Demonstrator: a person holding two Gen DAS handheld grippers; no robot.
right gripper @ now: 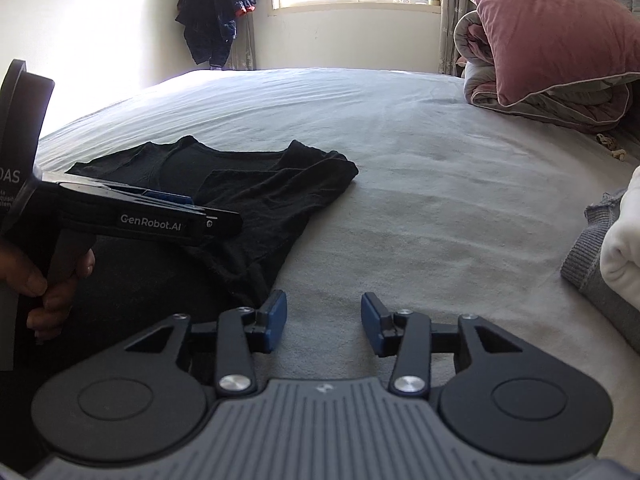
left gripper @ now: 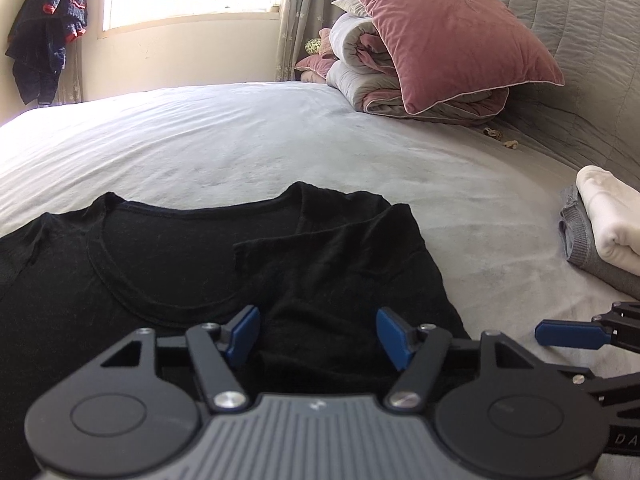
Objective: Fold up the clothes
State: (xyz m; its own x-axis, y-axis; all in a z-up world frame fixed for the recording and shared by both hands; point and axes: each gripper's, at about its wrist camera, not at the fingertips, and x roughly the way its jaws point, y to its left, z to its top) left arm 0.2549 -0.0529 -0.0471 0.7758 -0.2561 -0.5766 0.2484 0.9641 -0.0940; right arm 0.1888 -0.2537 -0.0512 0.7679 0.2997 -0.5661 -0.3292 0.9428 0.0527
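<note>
1 black t-shirt lies on the bed; 2 folded garments sit nearby. left gripper and right gripper both gape, holding nothing.

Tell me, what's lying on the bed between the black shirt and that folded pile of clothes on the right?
Nothing: between the black shirt and the folded pile there is only bare sheet, clearest in the right wrist view.

Mostly black, grey, white, dusty pink.
Plain black cotton T-shirt on pale grey-white bed sheet; dusty-pink velvet pillow with pale piping; grey/pink rolled quilt; folded white cloth over folded grey knit; dark navy hanging jacket, red cuffs; black tongs, blue pads.
</note>
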